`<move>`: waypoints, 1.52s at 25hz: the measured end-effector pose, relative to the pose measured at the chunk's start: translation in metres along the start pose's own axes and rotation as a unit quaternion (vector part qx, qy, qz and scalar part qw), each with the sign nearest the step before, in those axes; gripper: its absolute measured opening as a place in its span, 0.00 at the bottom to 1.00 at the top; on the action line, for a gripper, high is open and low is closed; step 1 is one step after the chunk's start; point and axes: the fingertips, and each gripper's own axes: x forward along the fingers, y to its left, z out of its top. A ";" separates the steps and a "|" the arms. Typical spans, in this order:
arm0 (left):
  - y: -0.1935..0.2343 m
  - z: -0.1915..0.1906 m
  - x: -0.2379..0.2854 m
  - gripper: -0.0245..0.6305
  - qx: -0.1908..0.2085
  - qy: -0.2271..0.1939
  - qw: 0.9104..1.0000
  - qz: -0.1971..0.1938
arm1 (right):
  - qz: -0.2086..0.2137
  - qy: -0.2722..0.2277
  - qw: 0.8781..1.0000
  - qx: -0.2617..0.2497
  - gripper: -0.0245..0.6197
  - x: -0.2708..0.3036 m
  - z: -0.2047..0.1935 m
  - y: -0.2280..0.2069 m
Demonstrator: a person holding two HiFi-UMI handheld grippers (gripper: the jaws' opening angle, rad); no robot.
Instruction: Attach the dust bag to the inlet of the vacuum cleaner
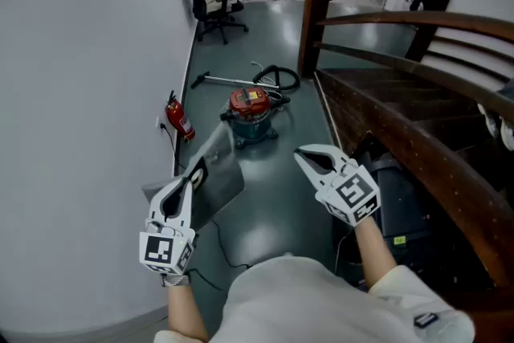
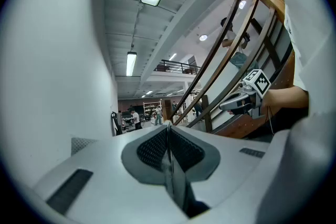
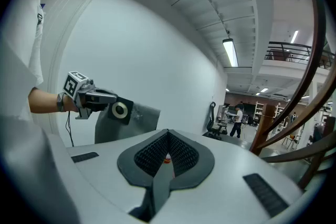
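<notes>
The vacuum cleaner (image 1: 250, 116) stands on the floor, well apart ahead; I cannot make out its inlet. The dust bag (image 1: 225, 177) is in the air at the lower left, and the left gripper (image 1: 197, 169) pinches it by a thin edge only. I think it may slip or swing there, because one narrow grip carries it. Its long axis seems to run forward toward the vacuum. The collar hole (image 3: 121, 109) faces sideways to the right gripper (image 1: 301, 155), whose fingers are pressed together on nothing.
</notes>
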 end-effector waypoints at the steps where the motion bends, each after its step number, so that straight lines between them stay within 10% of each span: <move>1: 0.000 0.000 0.001 0.07 0.000 0.000 1.000 0.001 | 0.000 0.001 1.000 -0.001 0.08 0.001 -0.001 -0.001; 38: -0.039 -0.017 0.079 0.07 -0.013 0.034 0.998 0.041 | 0.003 -0.003 0.999 0.032 0.08 -0.011 -0.042 -0.093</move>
